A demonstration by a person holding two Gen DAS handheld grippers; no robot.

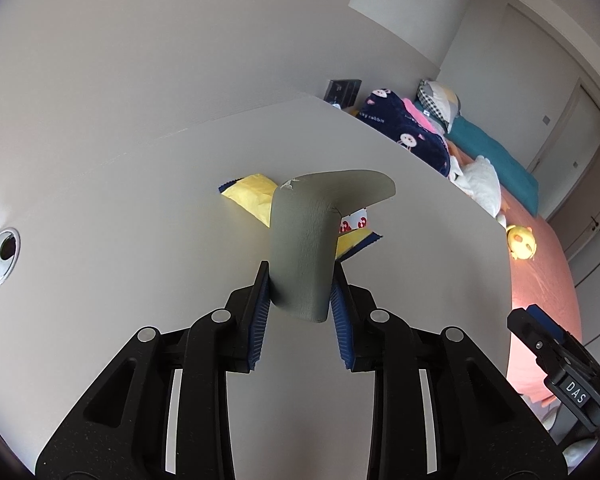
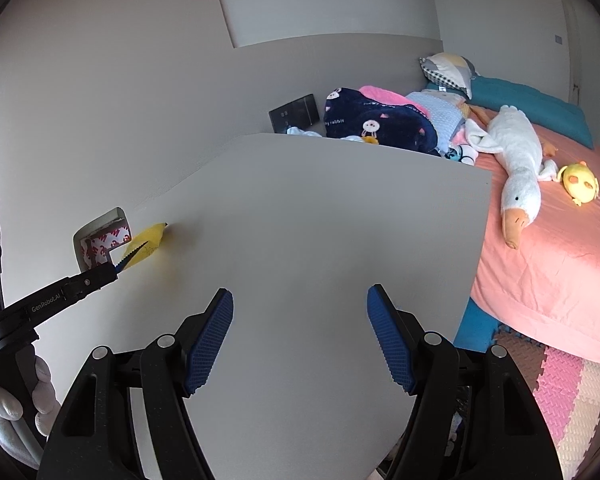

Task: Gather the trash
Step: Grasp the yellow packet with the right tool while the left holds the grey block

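Left wrist view: I'm gripping a grey tape strip (image 1: 300, 248) in my left gripper (image 1: 300, 300); yellow wrapper (image 1: 250, 196) is waiting, right gripper (image 2: 300, 336) gaping empty, bin possibly out of frame.

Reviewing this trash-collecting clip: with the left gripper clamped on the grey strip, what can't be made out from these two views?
- Yellow wrapper: in the left wrist view the grey strip covers its middle; in the right wrist view the left gripper hides part of it.
- Red-and-white print on the strip's tape: too small to read in either view.
- Any bin for the trash: in neither view.
- Right gripper: open, nothing between its fingers; the left wrist view shows only a part near the edge.
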